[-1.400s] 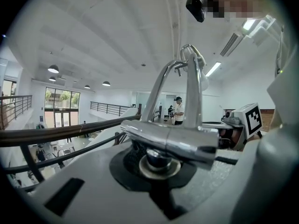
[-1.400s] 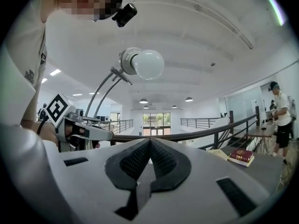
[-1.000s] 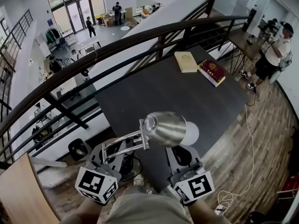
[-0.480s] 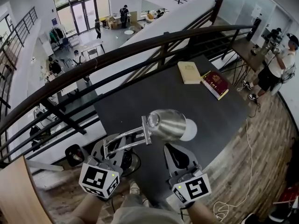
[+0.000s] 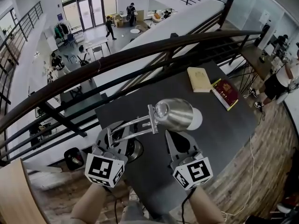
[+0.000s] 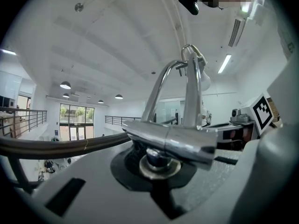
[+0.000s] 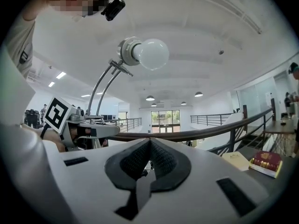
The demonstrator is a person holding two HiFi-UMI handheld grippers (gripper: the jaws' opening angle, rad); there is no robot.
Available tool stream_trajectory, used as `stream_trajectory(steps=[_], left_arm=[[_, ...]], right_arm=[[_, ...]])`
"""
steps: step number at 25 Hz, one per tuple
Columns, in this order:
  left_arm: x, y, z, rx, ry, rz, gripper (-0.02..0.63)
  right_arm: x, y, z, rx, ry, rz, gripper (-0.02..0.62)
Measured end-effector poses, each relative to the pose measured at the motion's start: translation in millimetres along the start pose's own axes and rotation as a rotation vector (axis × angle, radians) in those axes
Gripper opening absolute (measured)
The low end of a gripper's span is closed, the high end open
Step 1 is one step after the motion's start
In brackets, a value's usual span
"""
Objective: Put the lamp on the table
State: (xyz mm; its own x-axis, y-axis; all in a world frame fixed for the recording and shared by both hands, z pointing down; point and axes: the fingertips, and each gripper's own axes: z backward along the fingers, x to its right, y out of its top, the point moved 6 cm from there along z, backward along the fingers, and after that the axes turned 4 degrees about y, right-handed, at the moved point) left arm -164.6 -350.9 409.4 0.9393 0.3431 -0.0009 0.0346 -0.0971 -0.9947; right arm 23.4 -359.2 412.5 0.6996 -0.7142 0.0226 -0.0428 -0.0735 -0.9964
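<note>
A silver desk lamp (image 5: 175,114) with a white bulb (image 5: 195,119) hangs above the near left part of the dark table (image 5: 224,134). Its twin-rod arm (image 5: 132,126) runs back to my left gripper (image 5: 117,141). That gripper (image 6: 161,164) is shut on the lamp's chrome lower bar (image 6: 170,141), and the rods rise from it toward the shade. My right gripper (image 5: 177,141) floats just right of the lamp, level with the left one. Its jaws (image 7: 148,164) are shut with nothing between them. From there the lamp's bulb (image 7: 152,54) shows up and to the left.
A tan book (image 5: 200,79) and a red book (image 5: 226,94) lie at the table's far right. A dark curved railing (image 5: 140,50) runs along the table's far side, with a lower floor beyond it. A person (image 5: 280,78) stands at the right.
Both grippers and the lamp have moved forward, from the table's near edge to over its top. The books now sit closer in the head view.
</note>
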Motion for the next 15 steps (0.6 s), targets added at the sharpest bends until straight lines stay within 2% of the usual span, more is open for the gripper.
stream_trajectory(steps=[7,15], left_arm=[[-33.3,-29.4,-48.7,0.035,0.044,-0.005,0.000],[-51.9,-72.2,-114.1,0.037,0.040,-0.106,0.000]], right_arm=[[21.9,-39.0,-55.3,-0.043,0.019,-0.008,-0.002],[34.5,-83.5,-83.1,-0.090,0.001,-0.082,-0.002]])
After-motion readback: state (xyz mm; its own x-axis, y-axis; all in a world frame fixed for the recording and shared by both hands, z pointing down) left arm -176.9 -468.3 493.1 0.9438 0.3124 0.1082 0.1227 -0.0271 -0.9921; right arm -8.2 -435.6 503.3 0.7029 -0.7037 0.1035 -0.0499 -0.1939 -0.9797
